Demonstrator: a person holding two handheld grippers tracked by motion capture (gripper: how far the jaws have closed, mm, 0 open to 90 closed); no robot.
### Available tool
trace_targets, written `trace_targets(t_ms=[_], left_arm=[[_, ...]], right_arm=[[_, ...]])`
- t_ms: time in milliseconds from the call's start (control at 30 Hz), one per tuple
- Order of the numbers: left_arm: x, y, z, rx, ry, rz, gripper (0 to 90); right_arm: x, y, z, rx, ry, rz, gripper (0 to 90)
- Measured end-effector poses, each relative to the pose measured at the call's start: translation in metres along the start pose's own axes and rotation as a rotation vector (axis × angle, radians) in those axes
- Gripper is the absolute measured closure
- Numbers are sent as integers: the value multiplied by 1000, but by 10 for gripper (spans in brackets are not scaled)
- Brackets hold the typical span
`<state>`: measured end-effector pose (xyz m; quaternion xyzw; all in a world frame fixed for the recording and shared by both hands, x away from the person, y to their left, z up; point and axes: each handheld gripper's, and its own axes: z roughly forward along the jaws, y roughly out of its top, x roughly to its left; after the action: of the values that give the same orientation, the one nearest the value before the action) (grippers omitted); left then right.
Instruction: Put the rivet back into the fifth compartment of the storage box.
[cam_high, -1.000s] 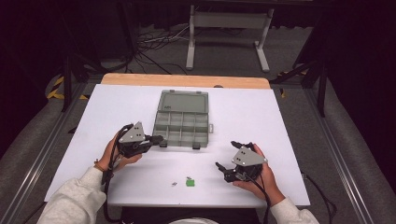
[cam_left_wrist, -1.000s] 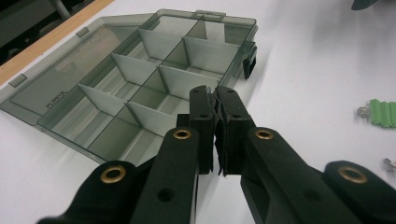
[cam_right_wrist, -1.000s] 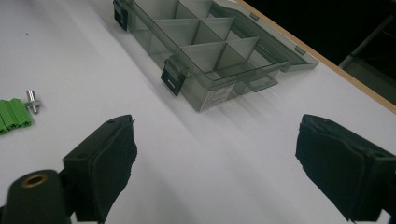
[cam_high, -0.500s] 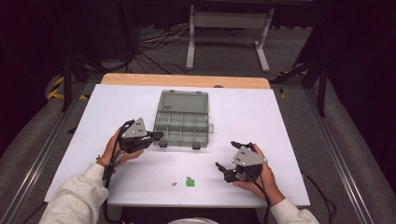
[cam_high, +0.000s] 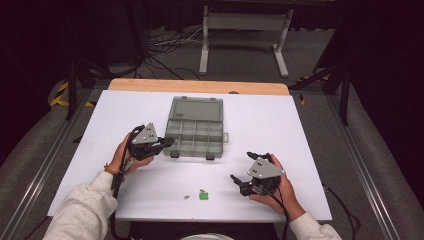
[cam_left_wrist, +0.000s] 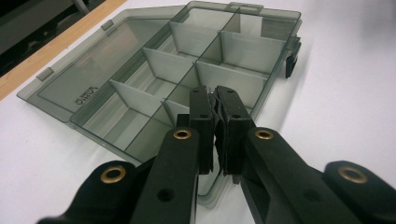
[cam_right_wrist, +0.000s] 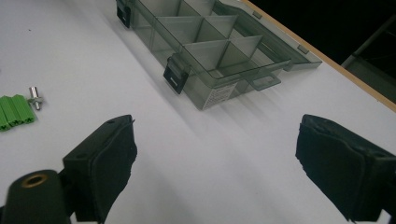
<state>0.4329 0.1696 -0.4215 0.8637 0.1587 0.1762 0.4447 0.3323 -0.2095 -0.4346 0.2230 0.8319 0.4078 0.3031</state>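
A: Quick rundown, L to R, all relative to the organizer box (cam_high: 195, 130)?

B: Left tool (cam_high: 169, 143) sits at the box's near-left corner, held by the person's left hand (cam_high: 127, 155). In the left tool's own view, its jaws are pressed together w/ nothing between them, tips over the box's front wall (cam_left_wrist: 212, 100).

A: Touching the box?

B: Can't tell. Tips are right at the front compartment edge, that's all I can say.

A: Box itself?

B: Smoky clear plastic, lid (cam_high: 196, 108) folded flat open on the far side, toward the wood edge of the desk (cam_high: 280, 125). Dividers make two rows of compartments; the ones I can see into hold nothing. Two dark latches hang on the near wall (cam_right_wrist: 175, 74).

A: Loose bits?

B: On the near side of the box, well apart from it: a green block (cam_high: 203, 195) w/ a small metal piece (cam_high: 202, 190) just beside it, and another small metal piece (cam_high: 186, 197) just left of those. Right tool's view shows the green block (cam_right_wrist: 16, 112) and a metal stud (cam_right_wrist: 35, 98) touching or nearly so.

A: Right side?

B: Right tool (cam_high: 239, 180) is near-right of the box, well apart, in the right hand (cam_high: 280, 187). Jaws spread wide, nothing held, bare desk between them.
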Motion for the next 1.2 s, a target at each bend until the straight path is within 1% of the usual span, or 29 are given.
trace_targets(t_ms=[33,67,100,200,267,400,500,533,567,633,700,767,833,900,1000,1067,1133,1200], left_arm=[[1,0,0,2,2,1,865],[1,-1,1,-3,-2,-12,864],[2,-1,2,5,7,0,865],[2,-2,4,12,4,-8,865],[4,-2,5,24,15,5,864],[6,-5,6,29,19,-12,864],[8,-5,6,32,25,-10,864],[8,-6,7,31,22,-19,865],[8,-6,7,38,23,-13,865],[8,-7,7,36,23,-20,864],[8,-7,8,48,18,-15,865],[8,-7,8,46,17,-16,864],[8,-8,9,50,11,-28,864],[8,-9,9,55,9,-26,864],[9,-11,10,69,1,-34,864],[9,-11,10,74,1,-28,864],[8,-11,10,70,-4,-36,864],[8,-12,10,76,-3,-34,864]], right_arm=[[0,0,0,1,1,-2,126],[0,0,0,1,1,-2,126],[0,0,0,0,1,-2,126],[0,0,0,-1,0,-3,126],[0,0,0,-2,-2,-1,126],[0,0,0,2,-1,-2,126],[0,0,0,3,-1,-2,126],[0,0,0,4,-2,-1,126],[0,0,0,3,-2,0,126],[0,0,0,3,-3,-1,126],[0,0,0,5,-2,-4,126],[0,0,0,5,-3,-4,126],[0,0,0,4,-3,-1,126],[0,-1,0,3,-3,-1,126],[0,-1,0,3,-3,-2,126],[0,-1,0,4,-4,-2,126],[0,-1,0,4,-2,-4,126],[0,0,0,4,-3,-5,126]])
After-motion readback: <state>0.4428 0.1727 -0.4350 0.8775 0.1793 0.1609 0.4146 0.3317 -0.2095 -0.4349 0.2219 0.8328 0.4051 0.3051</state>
